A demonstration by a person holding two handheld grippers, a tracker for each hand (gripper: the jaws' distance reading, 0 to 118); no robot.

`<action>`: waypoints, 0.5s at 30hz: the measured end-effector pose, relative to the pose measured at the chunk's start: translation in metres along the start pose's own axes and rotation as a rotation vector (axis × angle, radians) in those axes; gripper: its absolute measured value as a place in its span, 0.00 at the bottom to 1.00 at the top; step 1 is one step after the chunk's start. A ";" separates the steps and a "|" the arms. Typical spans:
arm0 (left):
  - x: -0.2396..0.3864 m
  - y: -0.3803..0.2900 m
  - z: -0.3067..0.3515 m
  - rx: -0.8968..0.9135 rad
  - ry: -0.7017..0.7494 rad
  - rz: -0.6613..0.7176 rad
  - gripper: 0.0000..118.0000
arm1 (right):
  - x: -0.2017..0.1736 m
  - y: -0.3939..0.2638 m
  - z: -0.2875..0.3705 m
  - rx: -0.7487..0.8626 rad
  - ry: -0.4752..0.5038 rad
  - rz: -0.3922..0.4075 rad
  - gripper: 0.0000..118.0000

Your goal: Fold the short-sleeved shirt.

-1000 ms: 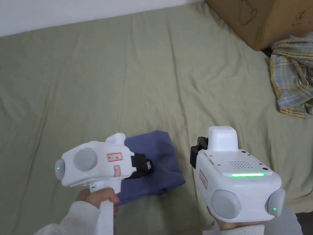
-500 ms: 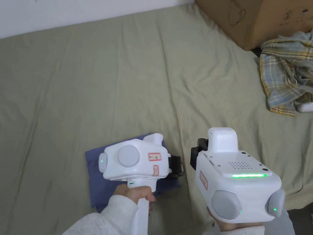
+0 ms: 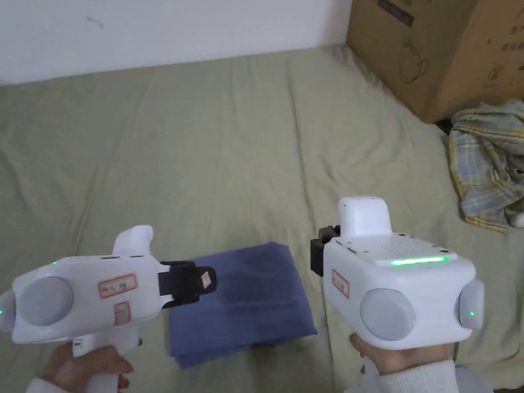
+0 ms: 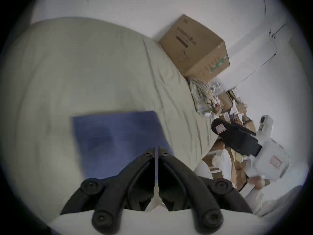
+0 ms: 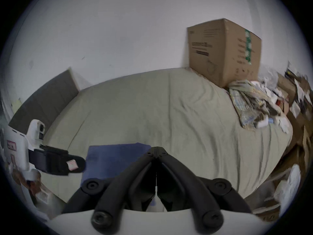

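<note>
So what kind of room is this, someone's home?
Probably a bedroom or spare room used for storage: a bed under an olive sheet, a cardboard box against the wall, and a crumpled plaid garment beside it.

The sheet is open behind the shirt. A box and a plaid cloth block the far right.
</note>
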State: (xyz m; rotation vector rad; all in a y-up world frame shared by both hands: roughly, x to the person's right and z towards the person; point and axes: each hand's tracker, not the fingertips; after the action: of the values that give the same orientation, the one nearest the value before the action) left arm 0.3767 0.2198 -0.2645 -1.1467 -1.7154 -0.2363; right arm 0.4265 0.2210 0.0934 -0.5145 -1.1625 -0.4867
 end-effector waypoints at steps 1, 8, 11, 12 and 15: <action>-0.011 -0.004 0.013 0.019 0.025 0.003 0.03 | -0.009 0.005 -0.003 -0.024 0.046 0.024 0.01; -0.079 -0.053 0.051 0.062 0.064 0.205 0.03 | -0.063 0.002 -0.076 -0.381 0.202 0.062 0.01; -0.087 -0.065 0.050 0.049 0.062 0.212 0.03 | -0.078 -0.017 -0.108 -0.452 0.144 0.120 0.01; -0.090 -0.067 0.048 0.046 0.057 0.221 0.03 | -0.080 -0.025 -0.121 -0.474 0.128 0.146 0.01; -0.098 -0.071 0.038 0.037 0.023 0.261 0.03 | -0.080 -0.036 -0.140 -0.502 0.124 0.090 0.01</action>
State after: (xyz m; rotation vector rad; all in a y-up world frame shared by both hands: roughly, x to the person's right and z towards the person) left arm 0.3008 0.1499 -0.3380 -1.3204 -1.5246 -0.0560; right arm 0.4809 0.1148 -0.0202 -0.9514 -0.8904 -0.7263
